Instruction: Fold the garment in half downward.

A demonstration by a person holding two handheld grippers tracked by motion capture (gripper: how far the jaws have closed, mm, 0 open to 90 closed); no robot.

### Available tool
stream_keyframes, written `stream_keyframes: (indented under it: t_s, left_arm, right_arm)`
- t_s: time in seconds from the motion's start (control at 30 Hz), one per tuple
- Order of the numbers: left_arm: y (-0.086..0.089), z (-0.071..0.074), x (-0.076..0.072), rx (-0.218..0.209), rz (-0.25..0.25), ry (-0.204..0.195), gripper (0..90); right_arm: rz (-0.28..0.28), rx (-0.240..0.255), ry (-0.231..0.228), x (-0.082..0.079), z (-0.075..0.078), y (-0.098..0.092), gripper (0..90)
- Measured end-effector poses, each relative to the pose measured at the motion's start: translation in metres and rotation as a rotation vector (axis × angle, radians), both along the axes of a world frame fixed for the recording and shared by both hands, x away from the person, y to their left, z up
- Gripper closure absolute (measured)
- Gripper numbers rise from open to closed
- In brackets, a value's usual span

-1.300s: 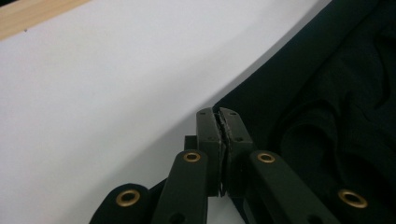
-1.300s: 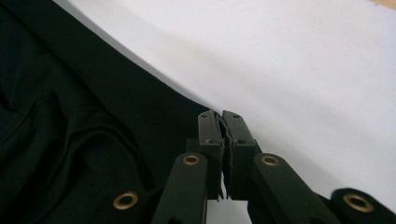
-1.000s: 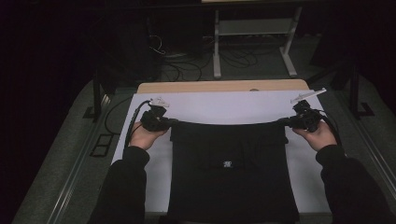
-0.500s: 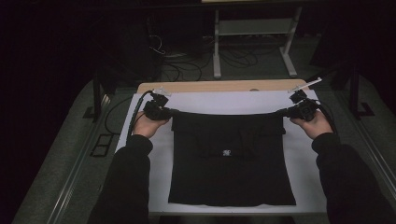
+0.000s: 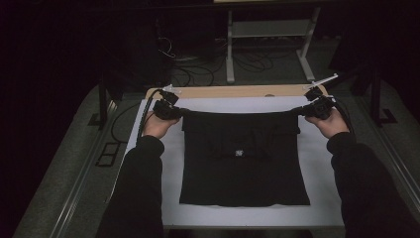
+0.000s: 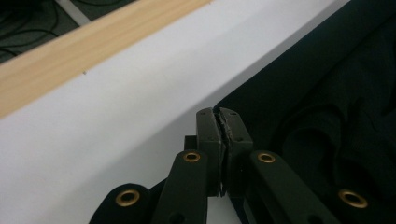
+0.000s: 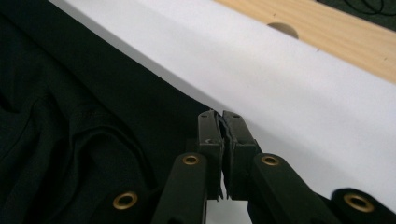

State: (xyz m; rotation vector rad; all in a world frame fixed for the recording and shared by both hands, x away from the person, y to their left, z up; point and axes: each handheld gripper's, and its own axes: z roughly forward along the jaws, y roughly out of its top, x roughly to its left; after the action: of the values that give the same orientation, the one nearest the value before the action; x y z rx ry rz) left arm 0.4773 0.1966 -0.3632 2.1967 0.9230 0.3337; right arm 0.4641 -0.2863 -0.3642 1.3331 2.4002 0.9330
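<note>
A black garment [image 5: 242,168] with a small white label lies on the white sheet [image 5: 317,163], its far edge stretched taut between both grippers. My left gripper [image 5: 173,111] is shut on the garment's far left corner, and its jaws [image 6: 219,113] meet with a thin layer of black cloth [image 6: 327,93] pinched between them. My right gripper [image 5: 308,111] is shut on the far right corner. Its jaws [image 7: 220,115] likewise press on the dark fabric [image 7: 70,93]. Loose folds bunch just below the stretched edge.
The wooden table edge [image 5: 237,91] runs beyond the white sheet, with a round hole [image 7: 282,29] in it. A metal stand [image 5: 270,44] and cables [image 5: 173,54] sit on the floor behind. Dark rails flank the table.
Both hands have moved away from the person toward the table's far edge, dragging the garment with them. More of the cloth now lies flat on the sheet.
</note>
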Motion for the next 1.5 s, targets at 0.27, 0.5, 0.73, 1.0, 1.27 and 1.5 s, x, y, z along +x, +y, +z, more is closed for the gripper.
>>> stream_keyframes:
  t_s: [0.27,0.5,0.73,1.0,1.27,1.5]
  left_arm:
    - [-0.002,-0.003,0.004,0.001,0.047,0.000,86.7]
    - [-0.004,-0.003,0.006,0.001,0.062,-0.009,86.7]
    - [-0.003,-0.009,0.012,-0.007,0.080,-0.003,86.7]
    - [-0.005,-0.014,0.017,0.015,0.088,0.001,86.7]
    - [-0.007,-0.021,0.018,0.022,0.082,0.027,86.3]
    - [-0.009,-0.033,0.017,-0.033,0.093,0.064,71.0]
  right_arm:
    - [-0.023,0.010,-0.015,0.006,0.001,0.001,85.6]
    - [-0.039,-0.007,-0.015,0.012,-0.003,0.004,85.6]
    - [-0.056,-0.011,-0.018,0.021,-0.008,0.005,85.5]
    - [-0.065,-0.023,-0.023,0.029,-0.020,0.008,85.5]
    - [-0.075,-0.005,0.004,0.033,-0.028,0.010,84.6]
    - [-0.058,0.038,0.054,0.033,-0.037,0.012,73.8]
